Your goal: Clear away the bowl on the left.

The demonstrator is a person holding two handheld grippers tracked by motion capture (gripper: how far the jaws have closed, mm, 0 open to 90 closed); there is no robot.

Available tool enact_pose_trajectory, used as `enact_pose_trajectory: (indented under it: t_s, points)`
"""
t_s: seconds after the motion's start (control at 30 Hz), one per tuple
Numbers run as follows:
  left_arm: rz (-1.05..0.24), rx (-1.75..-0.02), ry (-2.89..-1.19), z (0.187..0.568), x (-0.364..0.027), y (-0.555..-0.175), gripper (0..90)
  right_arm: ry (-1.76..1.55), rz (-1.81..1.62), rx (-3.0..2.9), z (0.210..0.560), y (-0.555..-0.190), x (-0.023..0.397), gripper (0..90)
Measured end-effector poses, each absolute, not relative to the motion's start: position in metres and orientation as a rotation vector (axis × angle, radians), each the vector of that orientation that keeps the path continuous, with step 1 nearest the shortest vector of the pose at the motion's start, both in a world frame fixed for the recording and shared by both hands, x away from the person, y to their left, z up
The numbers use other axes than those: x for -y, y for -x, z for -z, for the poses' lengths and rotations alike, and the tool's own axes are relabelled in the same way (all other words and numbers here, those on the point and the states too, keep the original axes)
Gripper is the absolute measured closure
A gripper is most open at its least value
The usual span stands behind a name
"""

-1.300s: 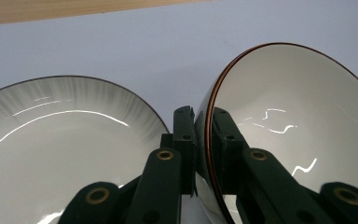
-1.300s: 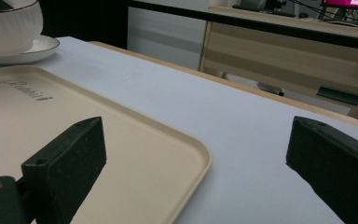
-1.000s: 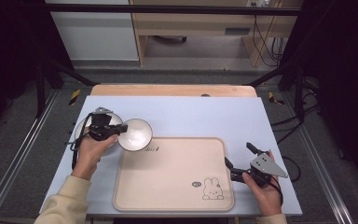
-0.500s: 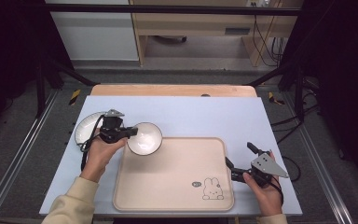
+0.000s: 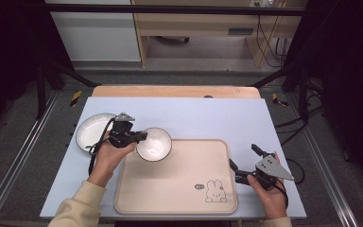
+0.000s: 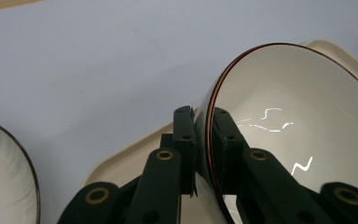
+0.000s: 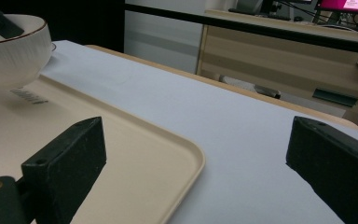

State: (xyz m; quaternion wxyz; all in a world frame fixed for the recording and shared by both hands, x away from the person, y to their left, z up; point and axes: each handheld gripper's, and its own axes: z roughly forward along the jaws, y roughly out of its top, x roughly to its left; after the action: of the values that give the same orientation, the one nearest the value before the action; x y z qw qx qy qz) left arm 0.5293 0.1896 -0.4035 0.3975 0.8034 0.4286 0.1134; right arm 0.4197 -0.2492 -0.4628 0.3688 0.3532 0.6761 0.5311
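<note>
A white bowl (image 5: 154, 143) with a dark brown rim hangs over the far left corner of the beige tray (image 5: 179, 189). My left gripper (image 5: 140, 136) is shut on the bowl's left rim; in the left gripper view the rim (image 6: 208, 140) is pinched between the two black jaws, one inside the bowl (image 6: 298, 121) and one outside. My right gripper (image 5: 243, 158) stands open at the tray's right edge, holding nothing. In the right gripper view its wide-apart jaws frame the tray's corner (image 7: 186, 158), with the bowl (image 7: 9, 51) far off at the upper left.
A white ribbed plate (image 5: 90, 130) with a dark rim lies on the pale blue table cover (image 5: 208, 116) left of the tray, also at the left edge as plate (image 6: 4, 182). A rabbit drawing (image 5: 215, 191) marks the tray's near right. Wooden furniture stands beyond the table.
My left gripper has carried the bowl rightward off the plate to above the tray's far left corner. The plate now lies uncovered. The right gripper has stayed in place.
</note>
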Motion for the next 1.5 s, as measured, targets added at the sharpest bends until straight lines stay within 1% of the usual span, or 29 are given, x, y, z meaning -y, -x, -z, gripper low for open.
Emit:
enact_pose_trajectory:
  t_s: [0.93,1.27,1.37,1.5]
  points:
    - [-0.211,-0.978,-2.102,0.416,-0.148,-0.510,81.7,-0.921,-1.362,-1.720,0.462,-0.419,0.252,4.1]
    - [-0.187,-0.932,-2.130,0.417,-0.136,-0.504,81.7,-0.922,-1.363,-1.721,0.462,-0.419,0.253,4.1]
    - [-0.157,-0.929,-2.125,0.419,-0.133,-0.502,81.7,-0.923,-1.363,-1.721,0.462,-0.419,0.253,4.1]
    - [-0.159,-0.918,-2.139,0.420,-0.130,-0.499,81.7,-0.928,-1.367,-1.722,0.462,-0.418,0.252,4.1]
